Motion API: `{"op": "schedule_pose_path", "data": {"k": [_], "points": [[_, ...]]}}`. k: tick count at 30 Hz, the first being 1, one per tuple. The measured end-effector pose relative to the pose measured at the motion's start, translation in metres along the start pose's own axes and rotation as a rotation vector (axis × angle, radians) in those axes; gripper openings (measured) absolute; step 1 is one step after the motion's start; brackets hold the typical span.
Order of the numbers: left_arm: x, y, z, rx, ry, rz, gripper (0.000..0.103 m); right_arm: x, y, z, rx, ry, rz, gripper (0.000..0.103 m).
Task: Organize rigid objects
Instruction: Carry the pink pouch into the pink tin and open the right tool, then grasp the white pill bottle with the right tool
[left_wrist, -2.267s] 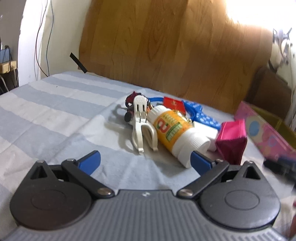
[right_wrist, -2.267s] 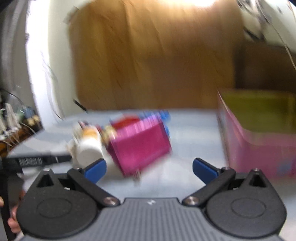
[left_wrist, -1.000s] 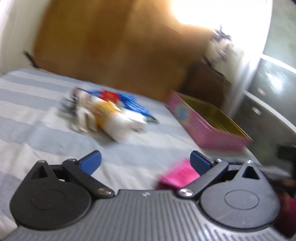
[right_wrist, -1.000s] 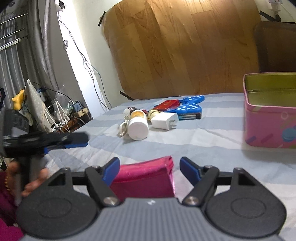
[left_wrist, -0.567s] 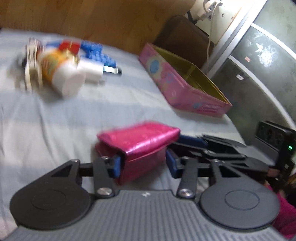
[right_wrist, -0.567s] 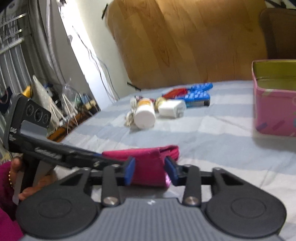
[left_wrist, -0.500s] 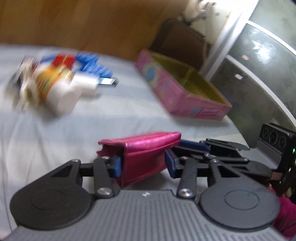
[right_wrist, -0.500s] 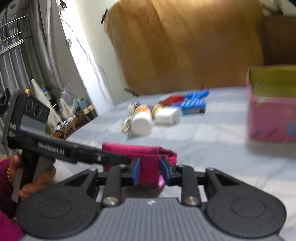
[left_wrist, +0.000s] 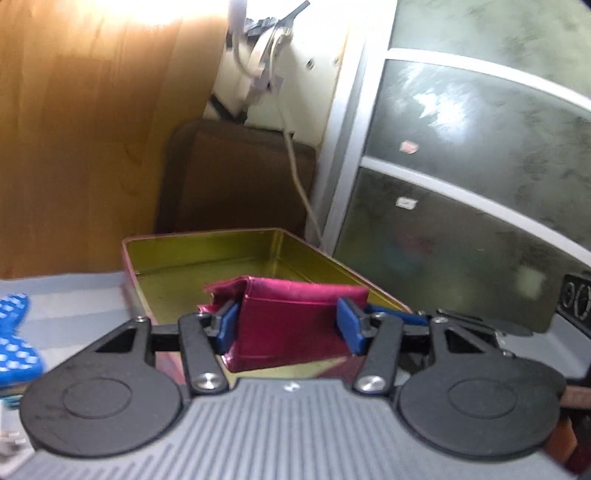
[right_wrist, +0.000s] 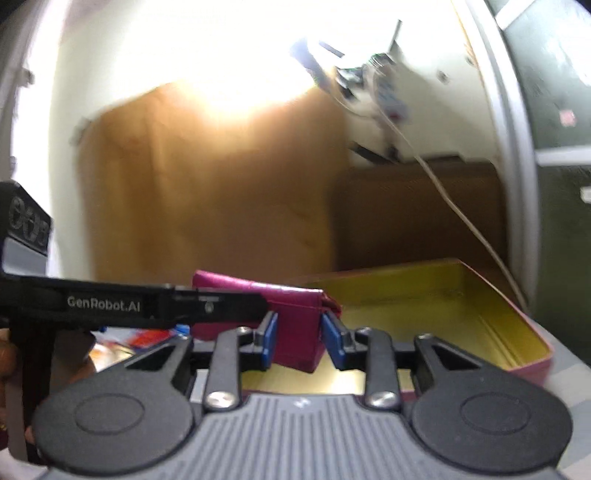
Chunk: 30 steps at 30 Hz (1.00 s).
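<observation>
A magenta wallet (left_wrist: 295, 317) hangs over the open pink tin (left_wrist: 207, 254) with the gold inside. My left gripper (left_wrist: 288, 328) grips it across its length, and both blue pads touch its ends while the jaws are opening. In the right wrist view my right gripper (right_wrist: 301, 339) pinches the wallet (right_wrist: 295, 325) across its narrow end, its jaws also opening with the pads still against it. The left gripper's black body (right_wrist: 110, 304) reaches in from the left there. The tin (right_wrist: 424, 288) lies just below and to the right.
A blue dotted object (left_wrist: 14, 343) lies on the striped sheet left of the tin. Behind the tin stand a brown padded chair back (left_wrist: 236, 177), a wooden board (left_wrist: 92, 129) and a grey glass-door cabinet (left_wrist: 461, 184). A white cable (left_wrist: 299, 184) hangs down near the tin's far corner.
Both grippers closed on the wallet lying on the sheet, lifted it and carried it to the right. It now hangs over the tin, and the pile of objects has dropped out of view.
</observation>
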<state>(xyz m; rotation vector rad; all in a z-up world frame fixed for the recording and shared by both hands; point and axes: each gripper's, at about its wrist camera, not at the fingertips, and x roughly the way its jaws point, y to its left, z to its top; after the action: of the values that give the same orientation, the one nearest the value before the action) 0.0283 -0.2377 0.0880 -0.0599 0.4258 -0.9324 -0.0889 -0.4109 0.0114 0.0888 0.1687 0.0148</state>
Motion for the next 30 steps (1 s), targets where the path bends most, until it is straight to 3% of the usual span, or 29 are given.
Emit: {"op": "schedule_pose_path", "data": {"k": [2,3,7,10,13,15,18,21,25,27,28,29,30], "points": [[0.019,0.003,-0.004,-0.03,0.069,0.033,0.061,0.011,-0.014,-0.007,0.03,0.028,-0.091,0.047],[0.018,0.007,-0.006,-0.053,0.088,0.032,0.061,0.012,-0.019,-0.012,0.046,0.032,-0.109,0.049],[-0.025,0.028,-0.02,-0.078,0.075,0.011,0.061,-0.001,-0.031,-0.026,0.153,-0.014,-0.082,0.052],[-0.084,0.058,-0.036,-0.14,0.045,0.005,0.061,-0.008,-0.015,-0.026,0.167,-0.055,0.015,0.052],[-0.141,0.084,-0.056,-0.129,0.036,0.145,0.062,-0.006,0.02,-0.021,0.096,-0.038,0.151,0.052],[-0.177,0.109,-0.071,-0.14,0.036,0.269,0.062,0.009,0.052,-0.021,0.051,0.027,0.236,0.052],[-0.225,0.155,-0.086,-0.239,0.05,0.434,0.062,0.038,0.101,-0.028,0.028,0.153,0.362,0.051],[-0.266,0.191,-0.097,-0.357,0.007,0.528,0.061,0.066,0.156,-0.039,0.002,0.269,0.445,0.051],[-0.297,0.21,-0.114,-0.45,-0.047,0.552,0.061,0.097,0.222,-0.046,-0.072,0.341,0.511,0.054],[-0.3,0.212,-0.12,-0.474,-0.043,0.544,0.062,0.115,0.249,-0.05,-0.121,0.356,0.508,0.074],[-0.301,0.212,-0.124,-0.482,-0.039,0.541,0.062,0.124,0.258,-0.05,-0.139,0.356,0.498,0.079],[-0.301,0.212,-0.125,-0.49,-0.035,0.539,0.062,0.133,0.267,-0.05,-0.161,0.361,0.483,0.077],[-0.302,0.211,-0.128,-0.5,-0.032,0.532,0.062,0.142,0.273,-0.052,-0.183,0.382,0.464,0.067]]}}
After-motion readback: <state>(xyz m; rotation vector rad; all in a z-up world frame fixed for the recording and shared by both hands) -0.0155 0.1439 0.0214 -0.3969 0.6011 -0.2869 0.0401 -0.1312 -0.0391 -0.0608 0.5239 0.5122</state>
